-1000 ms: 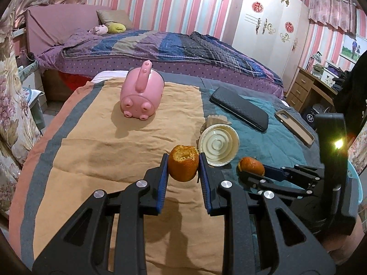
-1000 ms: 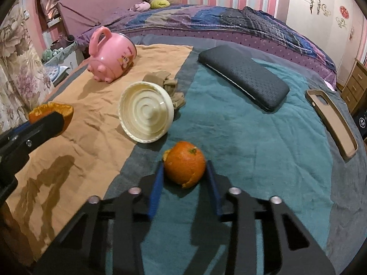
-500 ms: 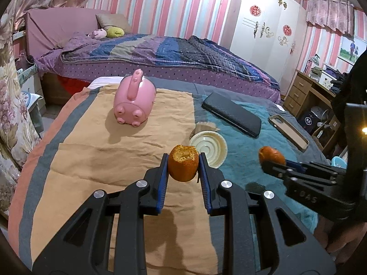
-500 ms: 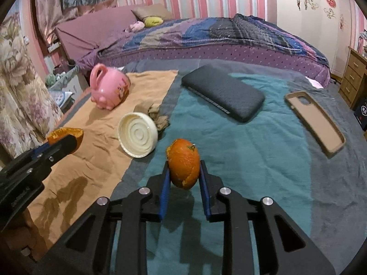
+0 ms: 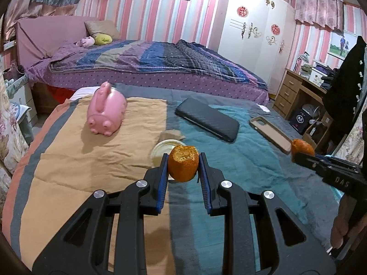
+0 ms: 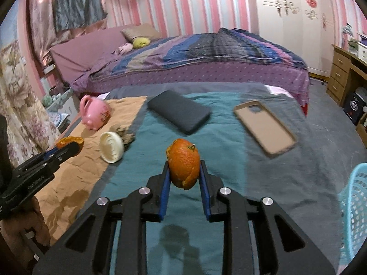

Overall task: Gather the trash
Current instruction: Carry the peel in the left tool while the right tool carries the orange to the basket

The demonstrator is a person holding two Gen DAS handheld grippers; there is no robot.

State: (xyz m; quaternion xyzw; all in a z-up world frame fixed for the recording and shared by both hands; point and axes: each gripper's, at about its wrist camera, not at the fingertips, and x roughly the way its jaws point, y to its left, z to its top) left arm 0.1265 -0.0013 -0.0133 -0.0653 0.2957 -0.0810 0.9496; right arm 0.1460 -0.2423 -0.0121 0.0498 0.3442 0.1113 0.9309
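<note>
Orange-peel trash is now airborne: the right gripper (image 6: 184,171), jaws just closed, has lifted its hollow orange rind (image 6: 184,163) off the teal blanket (image 6: 229,160); left gripper (image 5: 183,167) stays clamped on another peel cup (image 5: 183,165). Blue mesh basket (image 6: 354,206) comes next.

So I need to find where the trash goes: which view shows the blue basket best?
The right wrist view: the blue basket shows its mesh wall at the lower right edge, beside the bed. The left wrist view shows at most a sliver of blue behind the right gripper.
</note>
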